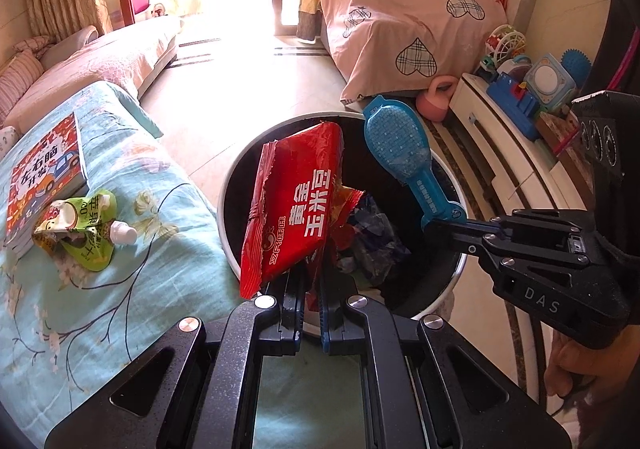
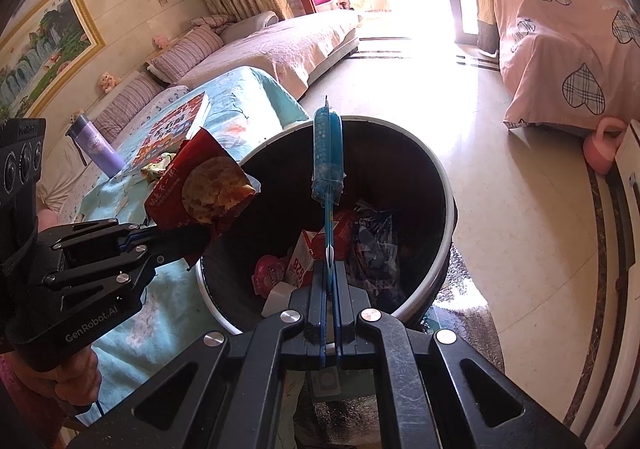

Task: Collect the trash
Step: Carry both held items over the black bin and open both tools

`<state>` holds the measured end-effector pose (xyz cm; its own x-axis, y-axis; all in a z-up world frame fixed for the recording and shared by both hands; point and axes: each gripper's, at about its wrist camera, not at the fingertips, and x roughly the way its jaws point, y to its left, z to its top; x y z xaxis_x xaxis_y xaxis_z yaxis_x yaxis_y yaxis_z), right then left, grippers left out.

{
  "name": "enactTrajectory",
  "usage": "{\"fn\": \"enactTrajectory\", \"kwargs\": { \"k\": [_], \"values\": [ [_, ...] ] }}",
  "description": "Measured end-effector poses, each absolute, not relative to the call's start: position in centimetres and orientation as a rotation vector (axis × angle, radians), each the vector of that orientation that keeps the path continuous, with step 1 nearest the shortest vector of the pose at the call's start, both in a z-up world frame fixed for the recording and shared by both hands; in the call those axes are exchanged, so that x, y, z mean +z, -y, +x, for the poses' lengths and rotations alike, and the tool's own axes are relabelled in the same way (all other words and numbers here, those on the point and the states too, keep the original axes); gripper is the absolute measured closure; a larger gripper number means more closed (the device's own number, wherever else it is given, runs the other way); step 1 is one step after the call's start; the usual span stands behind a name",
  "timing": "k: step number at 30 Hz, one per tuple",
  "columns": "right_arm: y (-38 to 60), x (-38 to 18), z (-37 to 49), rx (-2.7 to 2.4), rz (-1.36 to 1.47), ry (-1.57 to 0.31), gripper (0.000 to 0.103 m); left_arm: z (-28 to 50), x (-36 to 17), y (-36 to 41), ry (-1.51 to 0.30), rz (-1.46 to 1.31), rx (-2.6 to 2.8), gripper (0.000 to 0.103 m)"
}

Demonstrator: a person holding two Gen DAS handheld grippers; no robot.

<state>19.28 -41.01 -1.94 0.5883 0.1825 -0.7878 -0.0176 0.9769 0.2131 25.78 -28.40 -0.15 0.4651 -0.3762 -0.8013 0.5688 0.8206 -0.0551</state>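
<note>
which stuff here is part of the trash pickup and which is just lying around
Part of the job:
- red snack bag, in the left claw
- blue brush, in the right claw
- trash bin, already holding wrappers
- green drink pouch on the bedspread

Just lying about:
- picture book
- purple bottle
- toys
- pink kettlebell

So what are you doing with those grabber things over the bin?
Picking up trash. The left gripper is pinching a red snack bag above the black trash bin, and the right gripper is holding a blue brush by its handle over it too. Neither is dropped yet. A green drink pouch lies on the blue cloth beside a book.
</note>
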Motion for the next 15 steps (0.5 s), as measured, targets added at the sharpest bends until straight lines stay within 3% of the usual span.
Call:
{"fn": "enactTrajectory", "kwargs": {
  "k": [15],
  "values": [
    [41.30, -2.31, 20.25, 0.112, 0.173, -0.962, 0.101, 26.66, -0.49, 29.34, -0.932, 0.246, -0.585, 0.098]
  ]
}}
